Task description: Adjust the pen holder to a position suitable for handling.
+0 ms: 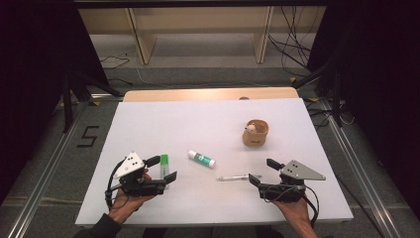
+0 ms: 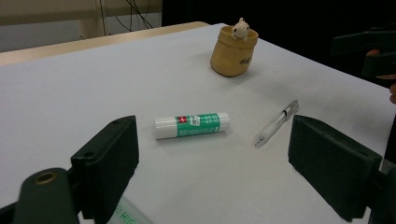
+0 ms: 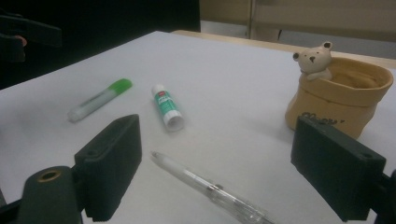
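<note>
White tabletop (image 1: 148, 129) bears both low, inward-angled tongs, left (image 1: 166, 168) and right (image 1: 262, 171), each spread wide, holding nothing.

Clear glossy plastic pen (image 3: 210, 189); smooth white plastic glue stick (image 2: 192, 125); matt tan holder (image 3: 338, 95); matt white table (image 1: 163, 124)

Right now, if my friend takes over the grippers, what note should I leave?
Left gripper: jaws open, holding nothing, around the highlighter on the table's left.
Right gripper: jaws open, holding nothing, at the clear pen's right end.
Glue stick lies flat mid-table, between highlighter and pen.
Bear pot stands upright, farther back on the right; nothing seen inside.
Done: nothing picked up.
Left: probably grasp the highlighter and pen; the glue stick is untouched too.
</note>
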`<control>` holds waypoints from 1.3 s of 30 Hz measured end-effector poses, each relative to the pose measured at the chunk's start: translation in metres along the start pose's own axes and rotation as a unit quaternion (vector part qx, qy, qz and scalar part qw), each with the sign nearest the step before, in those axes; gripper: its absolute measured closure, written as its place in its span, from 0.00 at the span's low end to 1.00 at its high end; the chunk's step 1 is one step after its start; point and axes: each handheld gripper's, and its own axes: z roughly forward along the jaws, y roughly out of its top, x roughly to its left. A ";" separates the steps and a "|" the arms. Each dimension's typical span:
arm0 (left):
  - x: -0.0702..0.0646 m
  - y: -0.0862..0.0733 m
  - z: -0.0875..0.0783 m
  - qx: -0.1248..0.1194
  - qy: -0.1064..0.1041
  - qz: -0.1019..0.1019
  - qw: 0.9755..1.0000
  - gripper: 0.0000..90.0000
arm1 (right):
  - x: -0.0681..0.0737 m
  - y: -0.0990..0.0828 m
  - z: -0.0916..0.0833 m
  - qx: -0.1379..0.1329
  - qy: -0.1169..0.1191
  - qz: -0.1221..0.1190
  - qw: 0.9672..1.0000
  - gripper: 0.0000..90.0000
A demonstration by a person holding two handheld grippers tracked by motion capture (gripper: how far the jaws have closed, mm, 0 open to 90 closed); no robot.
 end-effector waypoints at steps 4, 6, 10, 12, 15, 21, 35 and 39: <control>0.000 0.000 0.001 0.003 0.001 0.004 1.000 0.18 | -0.002 0.000 0.000 -0.003 -0.004 0.004 1.000 0.19; 0.000 0.000 0.001 0.003 0.001 0.003 1.000 0.18 | -0.003 0.001 -0.001 -0.002 -0.004 0.007 1.000 0.19; 0.000 0.000 0.001 0.004 0.002 0.002 1.000 0.18 | -0.004 0.001 -0.001 -0.003 -0.009 0.008 1.000 0.20; 0.000 0.000 0.000 0.003 0.003 0.002 1.000 0.18 | -0.005 0.001 -0.001 -0.002 -0.012 0.008 1.000 0.20; 0.000 0.000 0.000 0.004 0.006 0.001 1.000 0.18 | -0.006 0.001 0.000 -0.001 -0.016 0.012 1.000 0.20; 0.000 0.000 0.000 0.003 0.009 -0.001 1.000 0.18 | -0.012 0.002 -0.001 -0.005 -0.026 0.016 1.000 0.21; -0.001 0.000 0.001 0.003 0.013 0.001 1.000 0.18 | -0.029 0.007 0.003 -0.004 -0.052 0.024 0.998 0.24; -0.001 0.000 0.001 0.003 0.014 0.002 1.000 0.18 | -0.037 0.008 0.007 -0.002 -0.061 0.026 0.998 0.27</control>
